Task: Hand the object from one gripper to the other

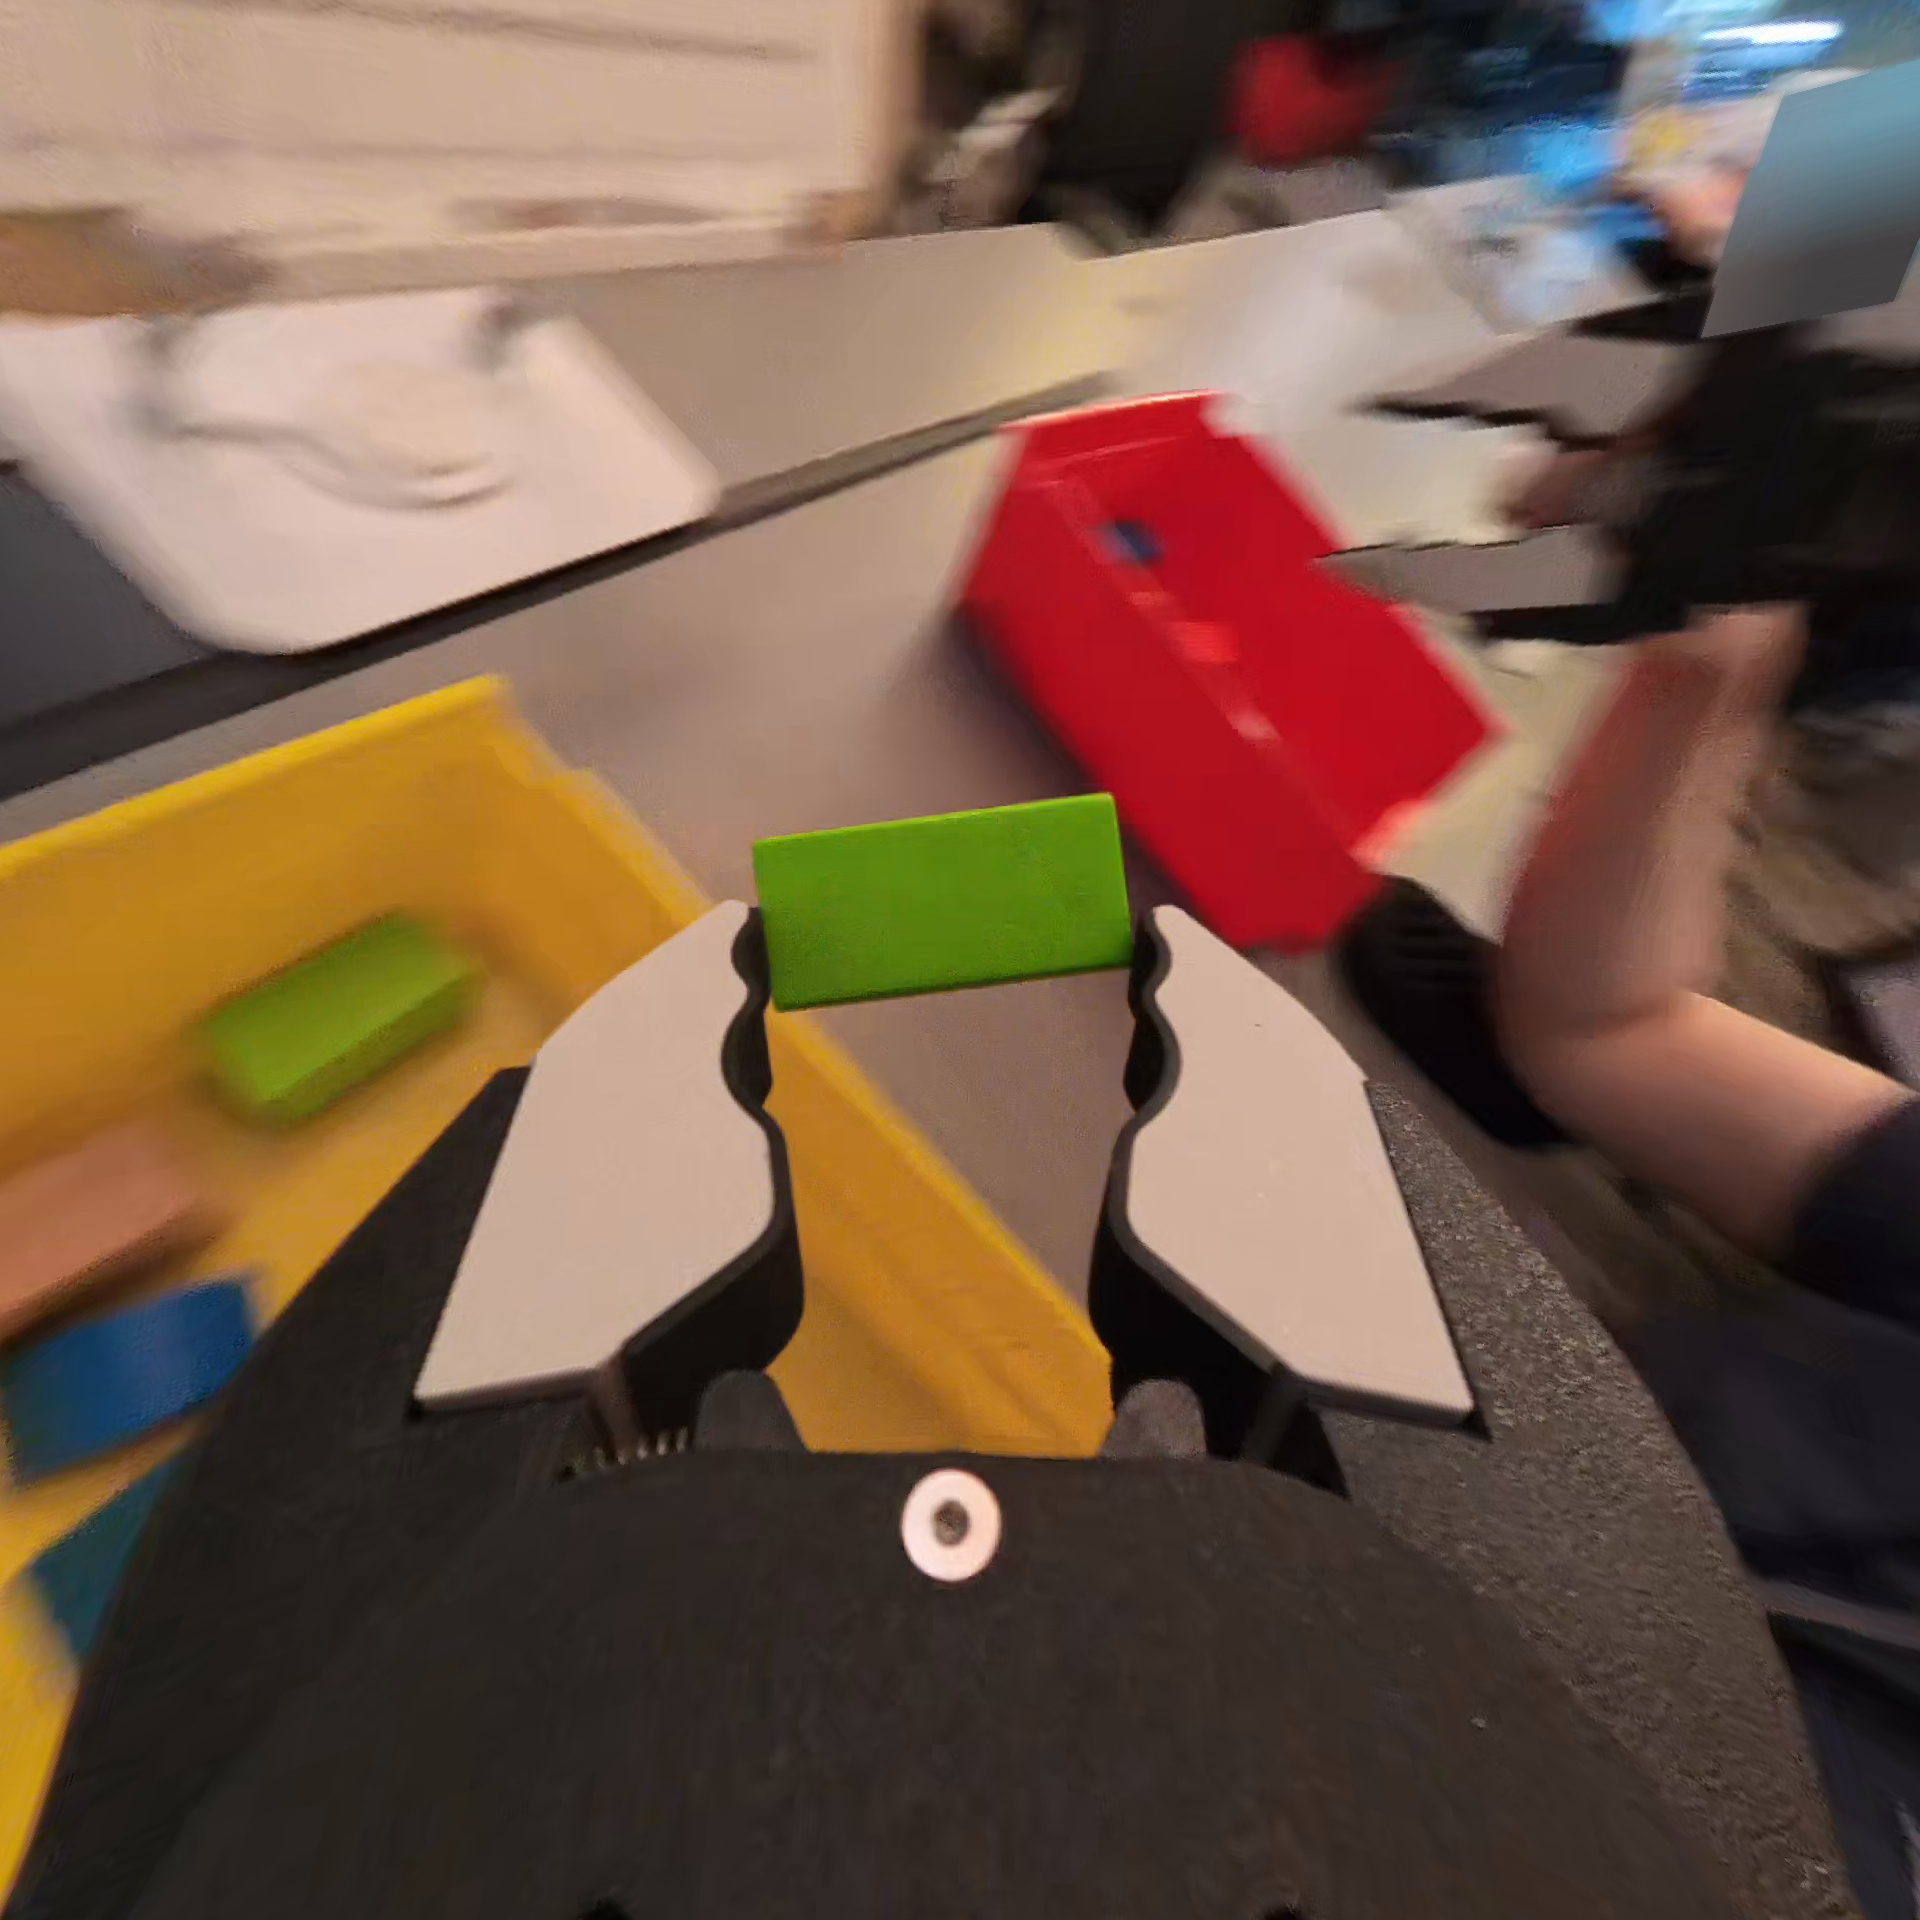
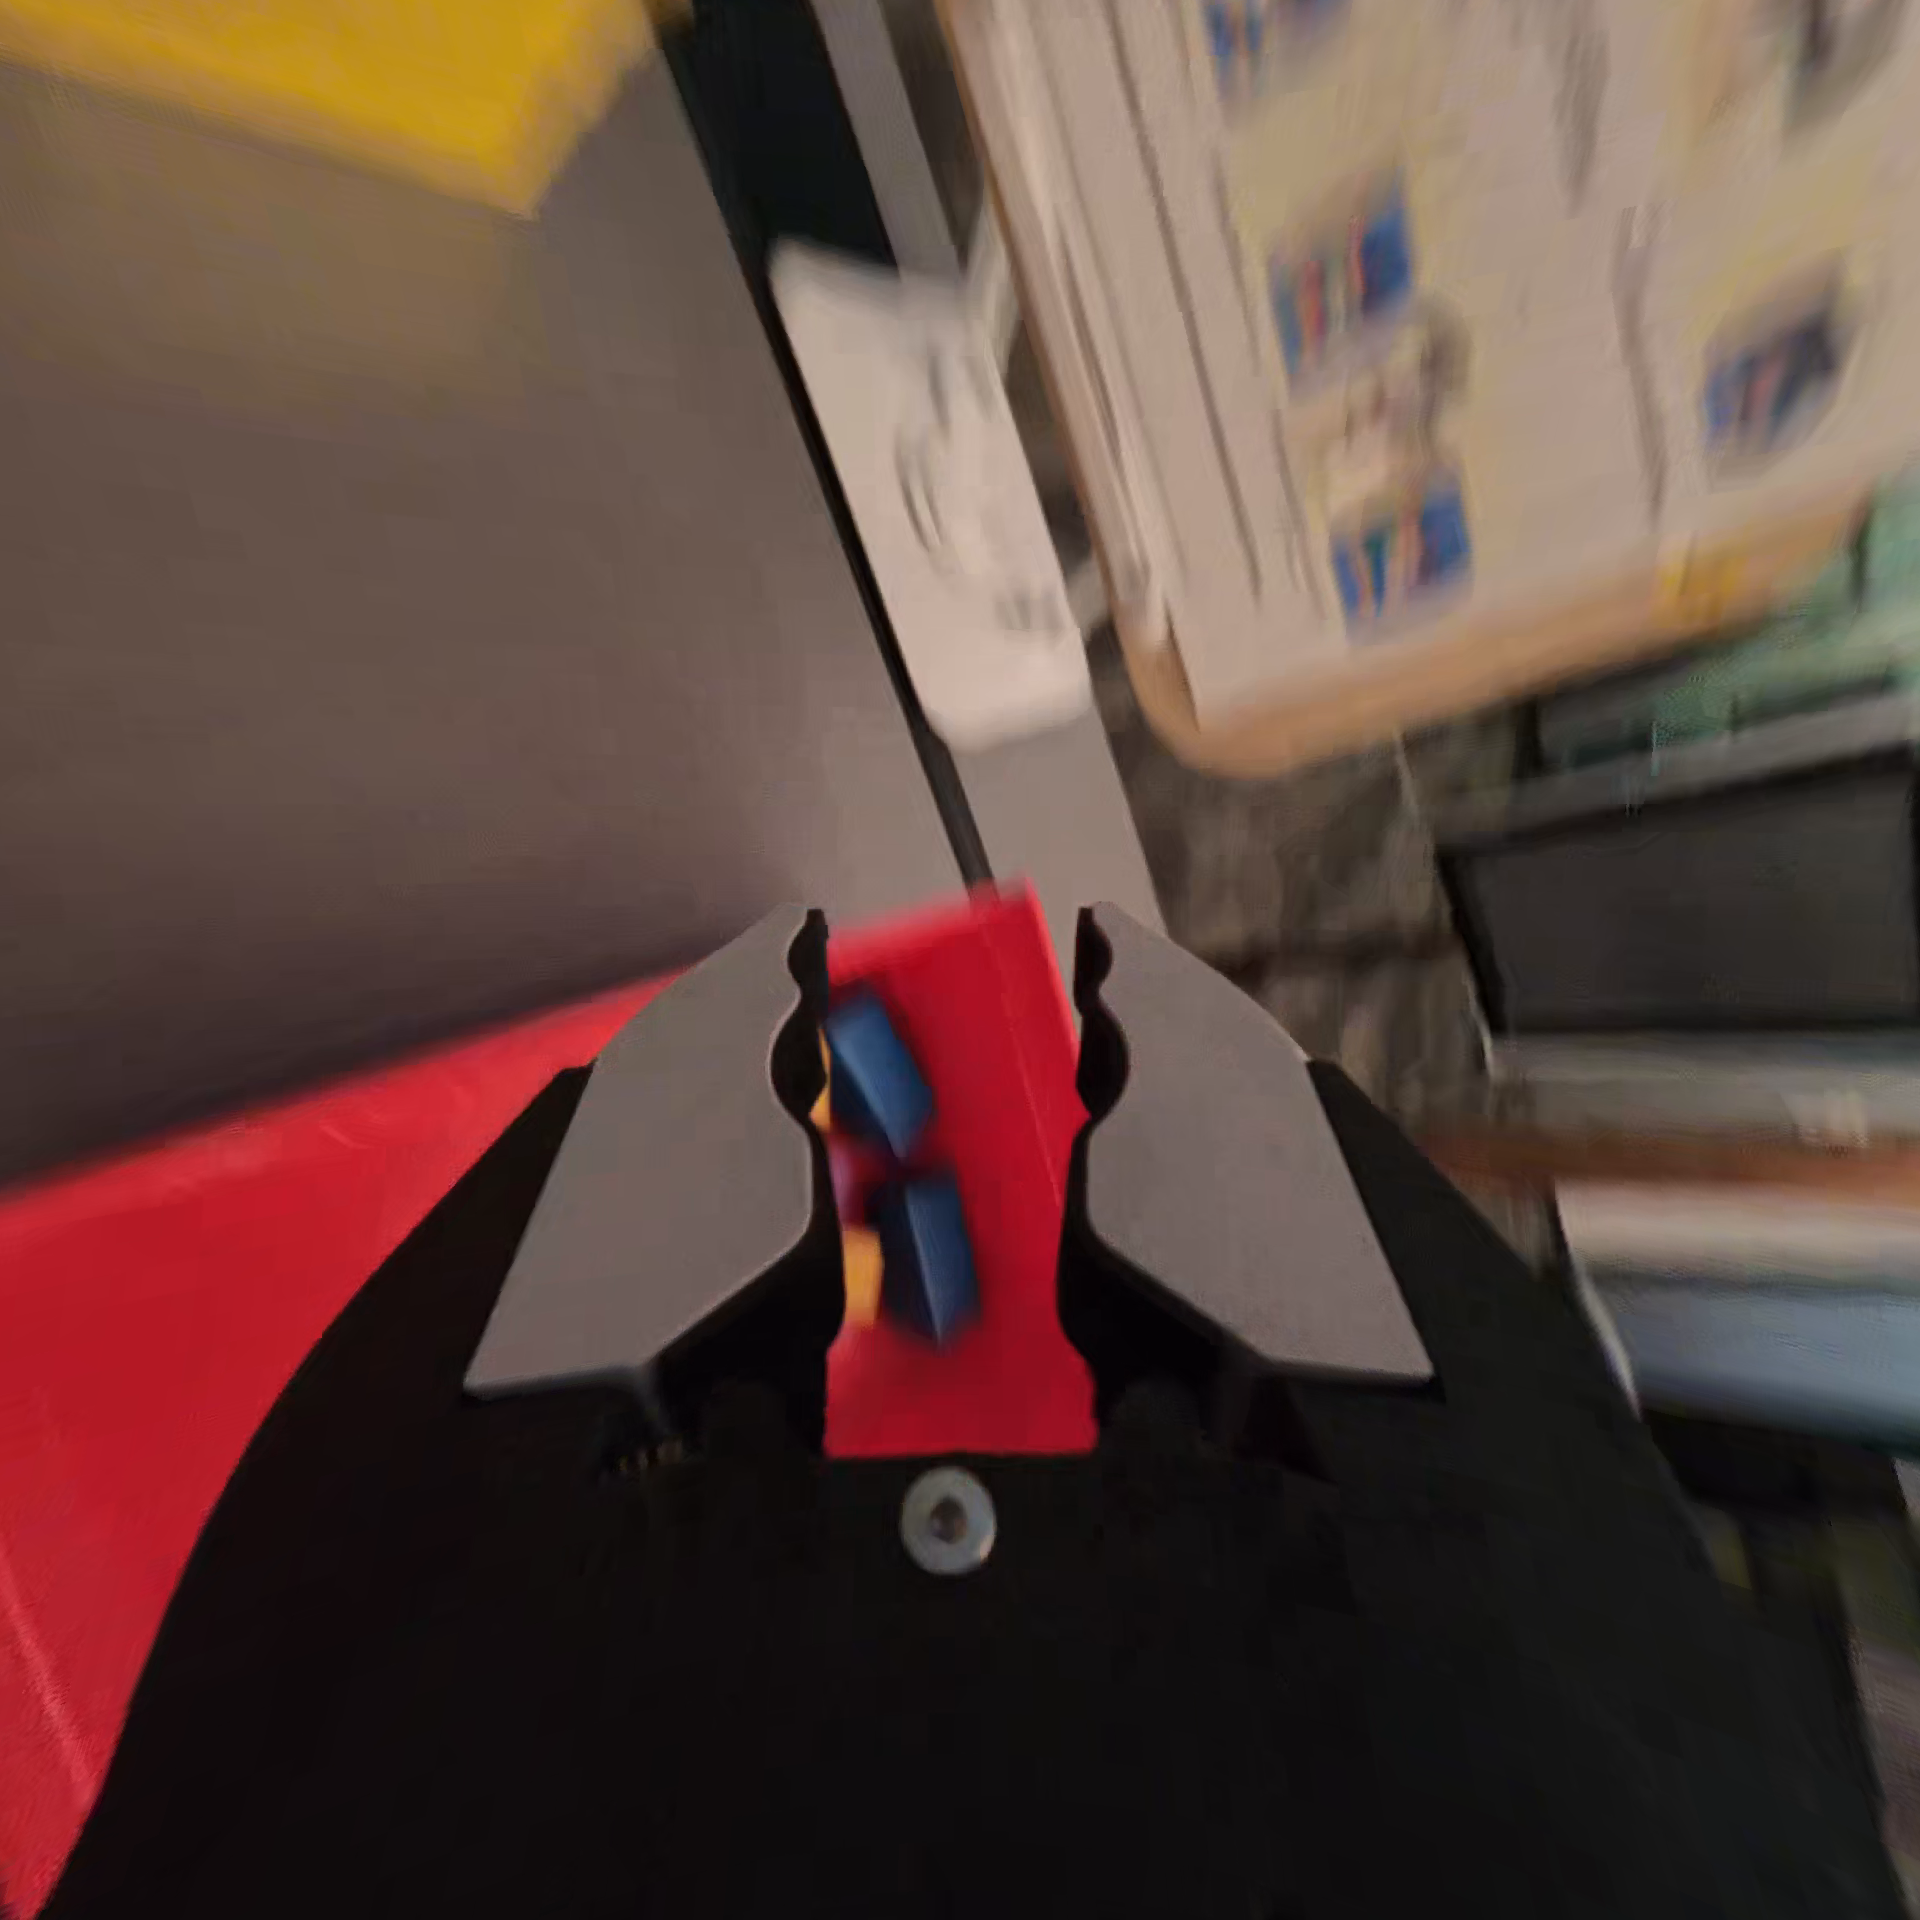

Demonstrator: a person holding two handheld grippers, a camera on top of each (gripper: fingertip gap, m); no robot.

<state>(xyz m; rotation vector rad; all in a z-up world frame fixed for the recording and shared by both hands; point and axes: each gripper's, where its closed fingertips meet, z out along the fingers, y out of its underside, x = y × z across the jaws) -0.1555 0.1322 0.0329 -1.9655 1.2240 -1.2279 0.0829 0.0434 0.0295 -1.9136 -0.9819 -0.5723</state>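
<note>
- We see the left gripper (image 1: 945, 951) clamped on the green block (image 1: 940, 902), one finger on each short end, block sharp in the left wrist view and lifted clear of the grey worktop (image 1: 831, 665).
- So pickup is done, we judge; the block is in the air between the yellow bin (image 1: 447, 790) at 9 o'clock of it and the red bin (image 1: 1195, 644) at 1 o'clock.
- Yellow bin has more pieces in it: a second green block (image 1: 332, 1018), a blue block (image 1: 125, 1371), something tan, all blurred.
- The right gripper (image 2: 945, 951) has its fingers apart with nothing between them; through the gap we see the red bin's inside with blue pieces (image 2: 883, 1081) lying in it.
- In the left wrist view a blurred hand and forearm (image 1: 1621, 914) sit at 3 o'clock, with a dark shape at 2 o'clock, likely the right gripper, too smeared to say.
- The green block doesn't show in the right wrist view, so the two grippers are not yet lined up.
- Left, as we judge it: bring the two grippers together, close the right on the free part of the block, release the left. Handover itself not started.
- Heavy motion blur in both views; both grippers are swinging fast.
</note>
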